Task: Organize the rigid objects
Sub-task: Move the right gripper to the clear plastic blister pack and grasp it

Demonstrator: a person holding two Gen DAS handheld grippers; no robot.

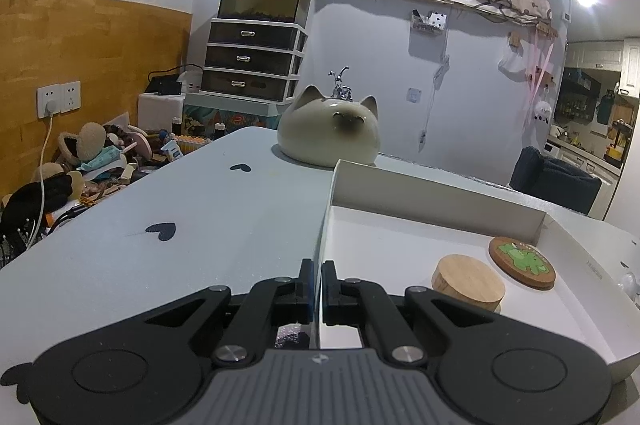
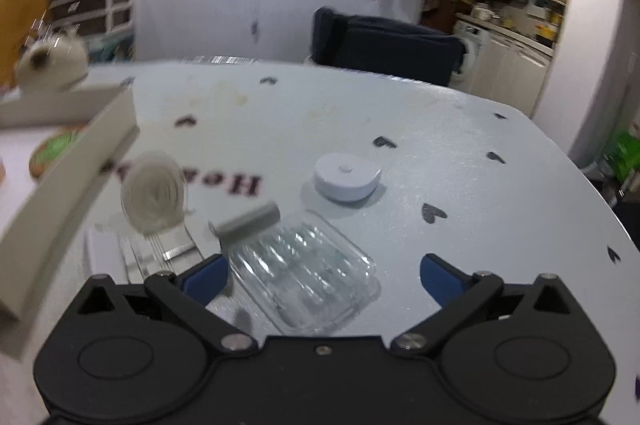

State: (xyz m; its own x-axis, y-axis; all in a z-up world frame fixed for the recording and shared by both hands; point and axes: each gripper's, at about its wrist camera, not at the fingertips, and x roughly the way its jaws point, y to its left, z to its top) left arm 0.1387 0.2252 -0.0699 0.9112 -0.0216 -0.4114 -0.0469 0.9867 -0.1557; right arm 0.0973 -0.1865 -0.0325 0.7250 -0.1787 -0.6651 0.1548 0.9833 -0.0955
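A: Between the right gripper's [image 2: 322, 275] blue fingers [image 2: 206, 277] the clear plastic case [image 2: 304, 279] is lying flat on the desk [image 2: 460, 161], and the jaws are standing wide, released, gripping nothing.

B: So it should be lowering squarely over the case's short sides before closing; that smooth plastic is probably going to slip otherwise.

A: Just beyond it, a grey bar [image 2: 248, 223], a tape roll [image 2: 154, 195] and a white round puck [image 2: 346, 177] are crowding the near middle of the desk.

B: Towards the desk's right edge, room is looking open.

A: Meanwhile the left gripper [image 1: 317, 281] is clenched on the white box's [image 1: 440, 201] left wall, steadying it; a wooden disc [image 1: 468, 281] and a coaster [image 1: 522, 263] are sitting inside.

B: Lifting over the box's wall [image 2: 76, 173] is needing care.
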